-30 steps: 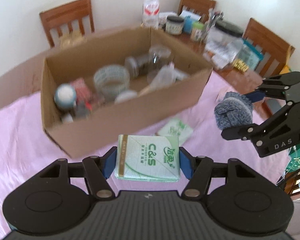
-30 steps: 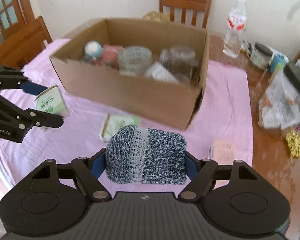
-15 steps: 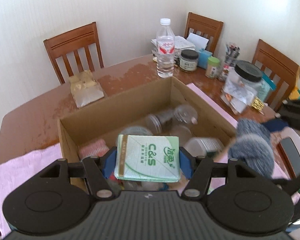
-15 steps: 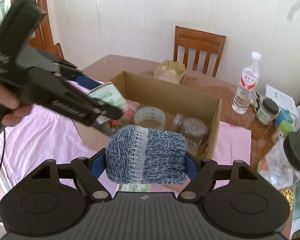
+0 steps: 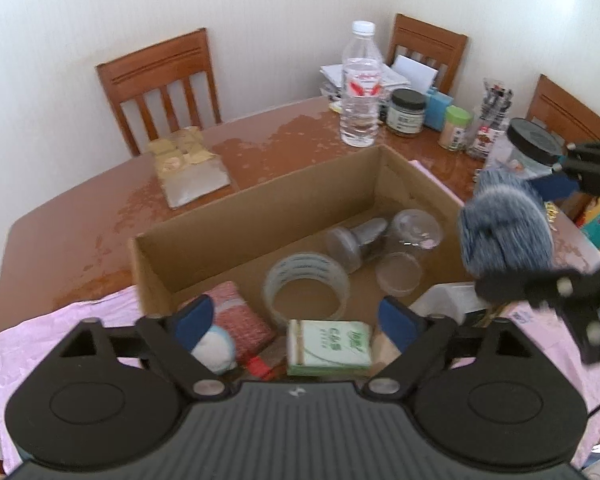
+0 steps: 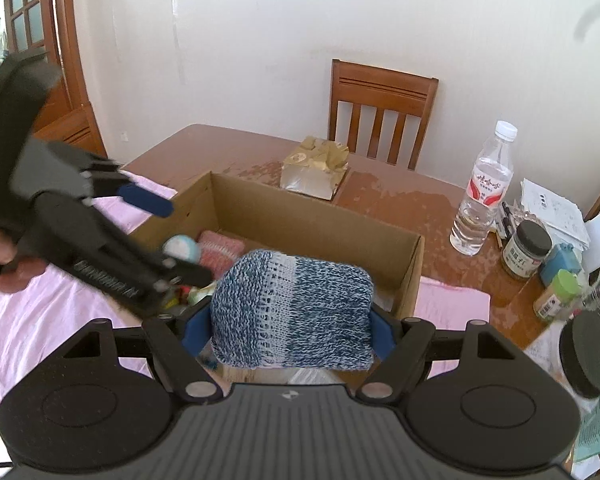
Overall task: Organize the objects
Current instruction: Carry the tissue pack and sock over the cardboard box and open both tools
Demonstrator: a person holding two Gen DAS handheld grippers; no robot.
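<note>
Woolly blue bundle (image 6: 292,316) sits squeezed in the right gripper (image 6: 290,330); dropped carelessly, it could miss the box (image 5: 300,196). The left gripper (image 5: 296,320) is opening, empty.

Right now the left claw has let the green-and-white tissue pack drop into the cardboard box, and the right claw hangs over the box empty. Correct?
Not quite: the right claw isn't empty. The right wrist view shows it clamping a blue-and-white knitted bundle. The rest stands: the green-and-white tissue pack lies loose in the cardboard box between the opening left claw.
</note>
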